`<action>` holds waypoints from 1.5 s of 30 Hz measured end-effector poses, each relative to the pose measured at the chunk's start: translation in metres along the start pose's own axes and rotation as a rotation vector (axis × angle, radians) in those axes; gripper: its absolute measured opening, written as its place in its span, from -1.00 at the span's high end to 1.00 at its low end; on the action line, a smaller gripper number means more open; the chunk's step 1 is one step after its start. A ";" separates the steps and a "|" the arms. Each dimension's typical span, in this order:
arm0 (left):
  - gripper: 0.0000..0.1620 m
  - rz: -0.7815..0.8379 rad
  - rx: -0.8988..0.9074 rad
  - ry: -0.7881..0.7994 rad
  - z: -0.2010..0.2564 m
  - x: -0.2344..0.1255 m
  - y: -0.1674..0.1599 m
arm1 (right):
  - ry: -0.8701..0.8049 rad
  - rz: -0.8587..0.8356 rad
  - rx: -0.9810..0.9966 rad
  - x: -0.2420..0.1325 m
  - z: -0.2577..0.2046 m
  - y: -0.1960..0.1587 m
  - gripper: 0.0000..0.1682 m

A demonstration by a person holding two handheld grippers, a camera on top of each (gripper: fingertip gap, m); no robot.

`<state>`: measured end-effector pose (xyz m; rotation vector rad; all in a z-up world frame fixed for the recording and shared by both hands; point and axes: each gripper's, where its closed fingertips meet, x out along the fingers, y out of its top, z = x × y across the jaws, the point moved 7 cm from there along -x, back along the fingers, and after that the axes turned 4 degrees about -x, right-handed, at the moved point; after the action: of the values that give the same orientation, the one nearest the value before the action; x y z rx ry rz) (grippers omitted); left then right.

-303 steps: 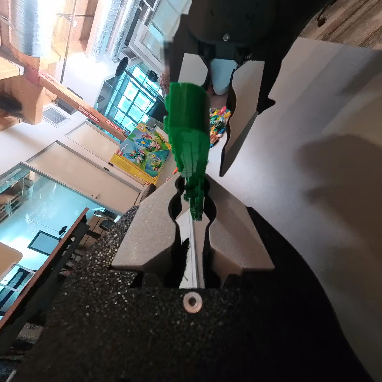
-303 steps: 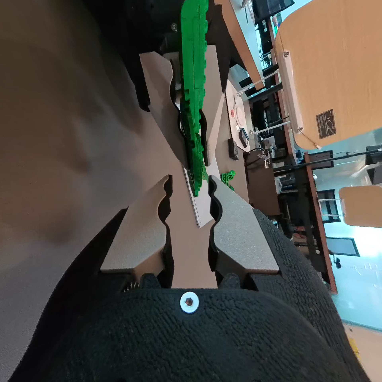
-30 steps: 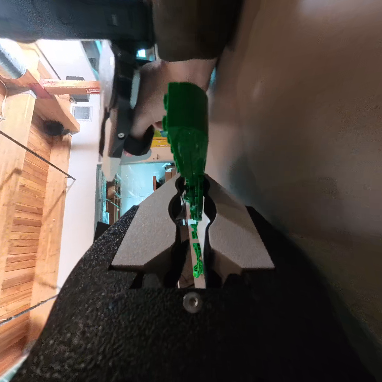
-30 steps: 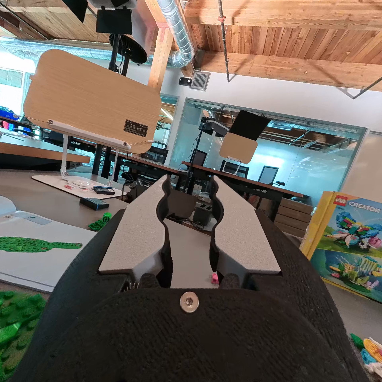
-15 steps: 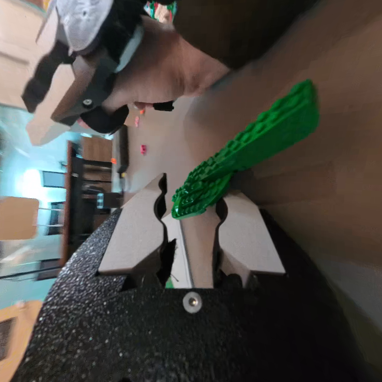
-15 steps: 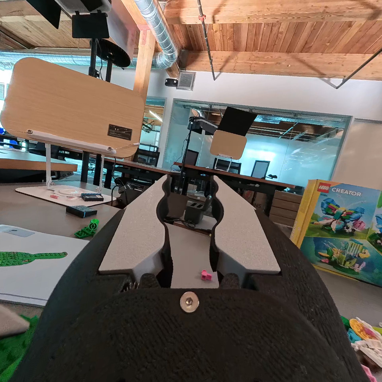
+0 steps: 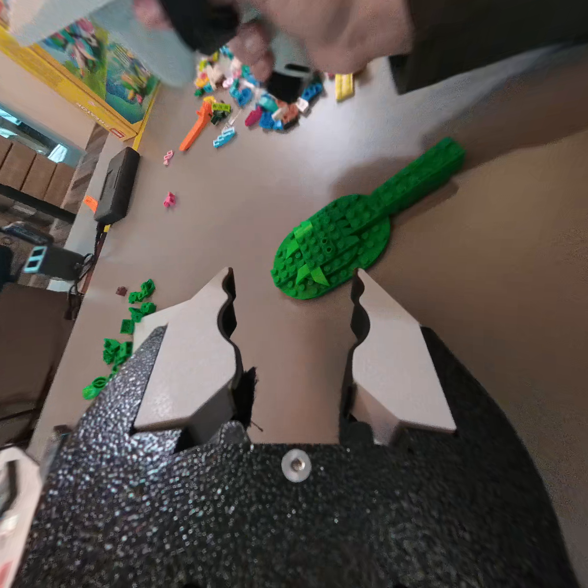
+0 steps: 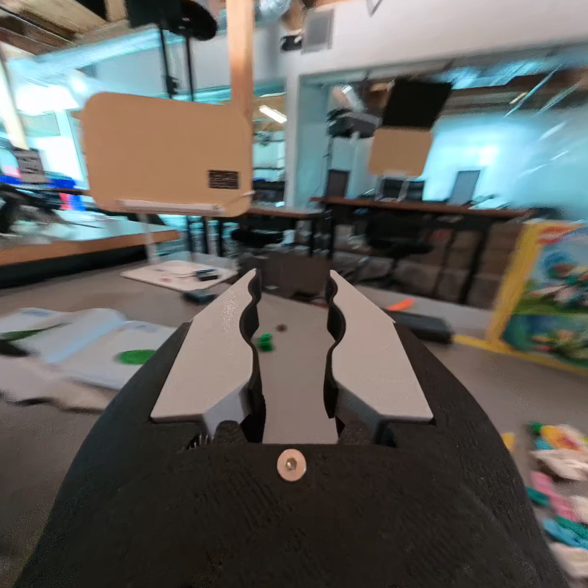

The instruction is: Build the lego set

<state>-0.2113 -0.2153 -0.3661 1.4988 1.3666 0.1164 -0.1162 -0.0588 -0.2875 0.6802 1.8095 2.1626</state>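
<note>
Green leaf build (image 7: 353, 235) lies flat on the table (image 7: 241, 203), stem end pointing up-right, just beyond the spread, empty left gripper (image 7: 292, 276). Right gripper (image 8: 291, 280) parted, empty.

We see printed lettering on the yellow box (image 7: 95, 92) at ten o'clock, and a labelled plate on the wooden board (image 8: 222, 180).

left gripper (image 7: 292, 273) agape, right gripper (image 8: 292, 276) parted (empty)

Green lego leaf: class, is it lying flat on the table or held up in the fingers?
Lying flat: the green lego leaf rests on the table, beyond the open left gripper.
</note>
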 end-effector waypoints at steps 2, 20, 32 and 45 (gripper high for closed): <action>0.14 0.084 -0.082 -0.028 -0.002 -0.007 0.002 | 0.189 -0.025 0.164 -0.016 -0.015 0.013 0.46; 0.27 0.550 -0.005 0.656 -0.055 0.002 0.021 | 0.454 -0.848 -0.109 -0.115 -0.070 -0.072 0.38; 0.28 0.607 -0.235 0.517 -0.065 -0.003 0.009 | 0.043 -0.614 -0.095 -0.102 0.023 -0.034 0.55; 0.31 0.615 -0.276 0.446 -0.066 0.002 0.006 | -0.603 -0.592 0.028 -0.221 0.199 -0.031 0.57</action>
<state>-0.2505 -0.1727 -0.3340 1.6617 1.1127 1.0363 0.1689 0.0155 -0.3358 0.6106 1.4667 1.3642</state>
